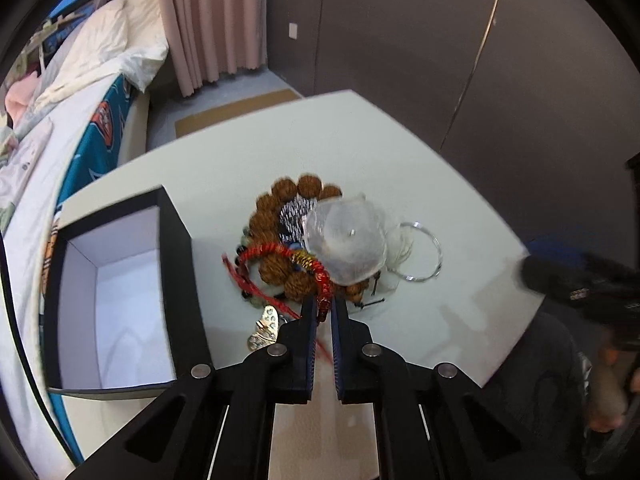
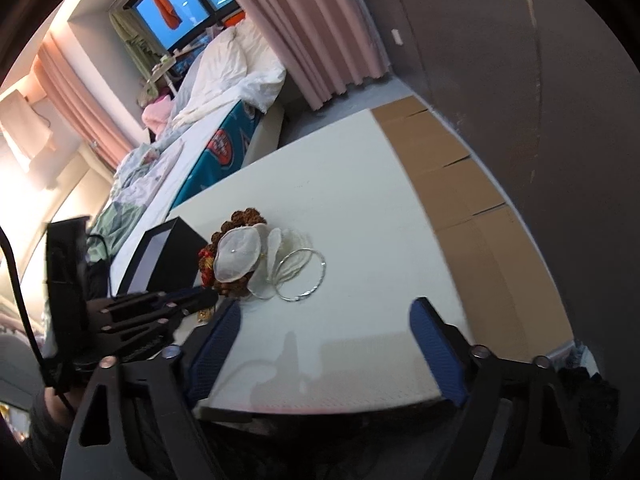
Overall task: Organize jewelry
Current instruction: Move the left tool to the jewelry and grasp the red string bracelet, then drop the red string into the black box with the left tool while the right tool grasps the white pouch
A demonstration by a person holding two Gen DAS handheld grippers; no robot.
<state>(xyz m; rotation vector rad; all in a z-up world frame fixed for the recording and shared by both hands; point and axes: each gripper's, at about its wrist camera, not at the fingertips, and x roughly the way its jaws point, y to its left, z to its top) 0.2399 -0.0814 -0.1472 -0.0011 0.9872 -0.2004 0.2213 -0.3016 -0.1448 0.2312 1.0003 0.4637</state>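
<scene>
A heap of jewelry lies on the white table [image 1: 224, 160]: a brown bead bracelet [image 1: 280, 200], a sheer white pouch [image 1: 346, 240], silver bangles [image 1: 424, 250] and a red woven bracelet [image 1: 304, 258]. My left gripper [image 1: 323, 308] is shut on the red bracelet at the heap's near edge. An open black box [image 1: 116, 292] with a white inside stands left of the heap. My right gripper [image 2: 326, 312] is open and empty above the table's near edge; the heap [image 2: 240, 256], the bangles [image 2: 302, 276] and the left gripper [image 2: 192, 298] show ahead of it.
A bed [image 1: 68, 92] with white bedding stands beyond the table's left side. Pink curtains [image 1: 208, 20] hang at the back and a dark wall panel [image 1: 480, 60] is on the right. Brown cardboard [image 2: 448, 168] covers the floor beside the table.
</scene>
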